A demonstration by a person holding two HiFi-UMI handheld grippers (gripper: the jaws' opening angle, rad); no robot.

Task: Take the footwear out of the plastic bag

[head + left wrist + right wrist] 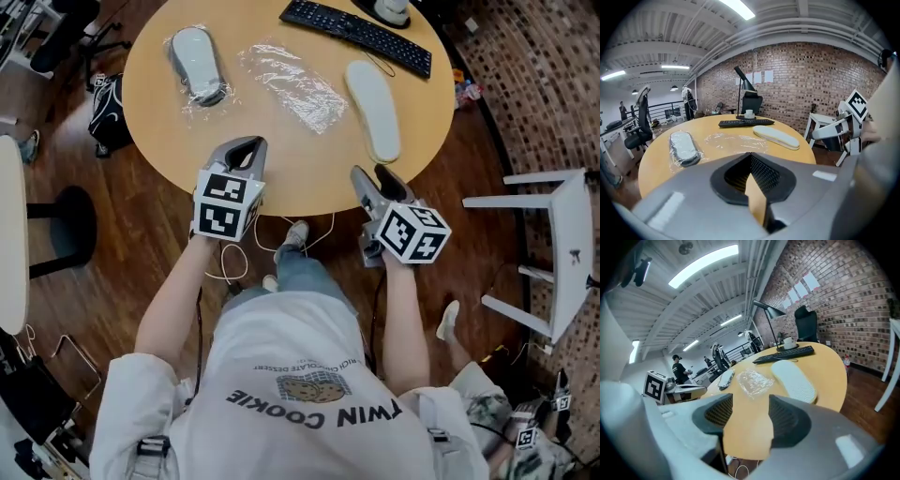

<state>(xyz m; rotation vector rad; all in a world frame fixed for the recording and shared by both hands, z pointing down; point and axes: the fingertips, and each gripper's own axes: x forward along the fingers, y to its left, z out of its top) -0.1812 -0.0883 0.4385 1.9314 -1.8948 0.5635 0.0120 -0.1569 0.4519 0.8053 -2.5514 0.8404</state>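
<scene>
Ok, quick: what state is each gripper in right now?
Left gripper: open, jaws only narrowly apart, nothing between them.
Right gripper: open wide, empty.

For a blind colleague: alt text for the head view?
A person holds the left gripper and right gripper, both empty, at the edge of a round table bearing a bagged slipper, an empty bag, a bare slipper and a keyboard.
</scene>
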